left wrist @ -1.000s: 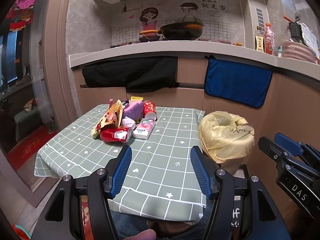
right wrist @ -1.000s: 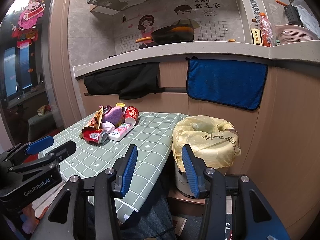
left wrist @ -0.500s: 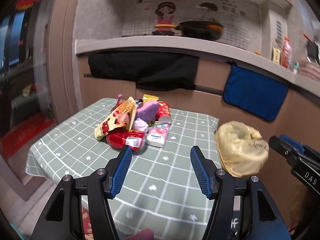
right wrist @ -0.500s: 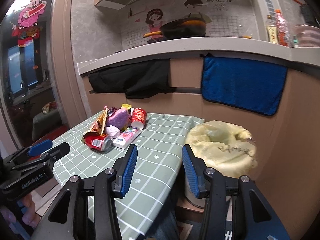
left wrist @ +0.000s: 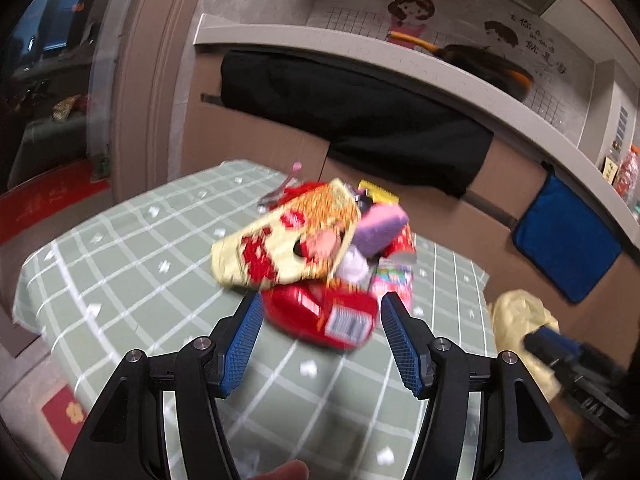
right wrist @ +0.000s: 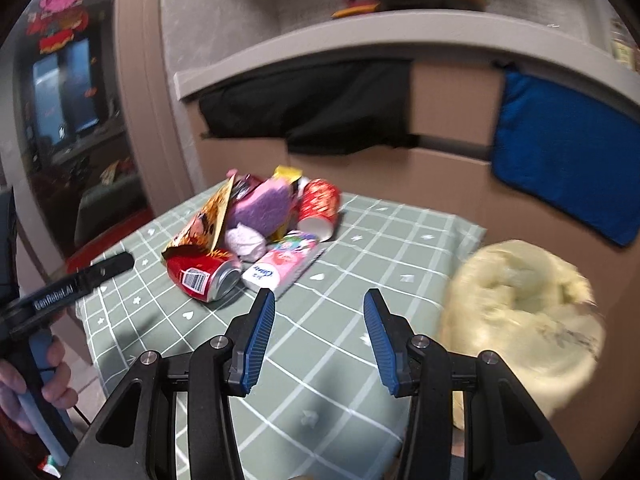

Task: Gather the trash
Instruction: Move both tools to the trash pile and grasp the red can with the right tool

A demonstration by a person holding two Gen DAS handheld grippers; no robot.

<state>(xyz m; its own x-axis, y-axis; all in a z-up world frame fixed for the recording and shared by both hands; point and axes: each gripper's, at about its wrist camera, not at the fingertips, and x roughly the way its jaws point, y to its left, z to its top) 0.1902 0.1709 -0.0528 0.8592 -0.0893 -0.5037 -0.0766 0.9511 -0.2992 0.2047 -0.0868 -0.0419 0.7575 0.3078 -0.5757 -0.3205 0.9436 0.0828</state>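
step: reach for trash | left gripper (left wrist: 320,320): released, nears red can (left wrist: 320,312) mid-table | right gripper (right wrist: 318,320): released, empty | advice: straddle can squarely, avoid wrapper (left wrist: 288,236) | bin bag (right wrist: 520,304): off table's right edge

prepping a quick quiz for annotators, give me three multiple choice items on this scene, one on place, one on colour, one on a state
1. Where is the trash pile?
A. on the checked tablecloth
B. on the kitchen counter
C. inside the bin

2. What colour is the bag lining the bin?
A. black
B. pale yellow
C. blue

3. How does the red can sit?
A. upright
B. on its side
C. held in jaws

Answers:
1 A, the wrappers, can and cup sit together on the green cloth.
2 B, the liner beside the table is pale yellow.
3 B, its silver end faces sideways, clear of both open grippers.
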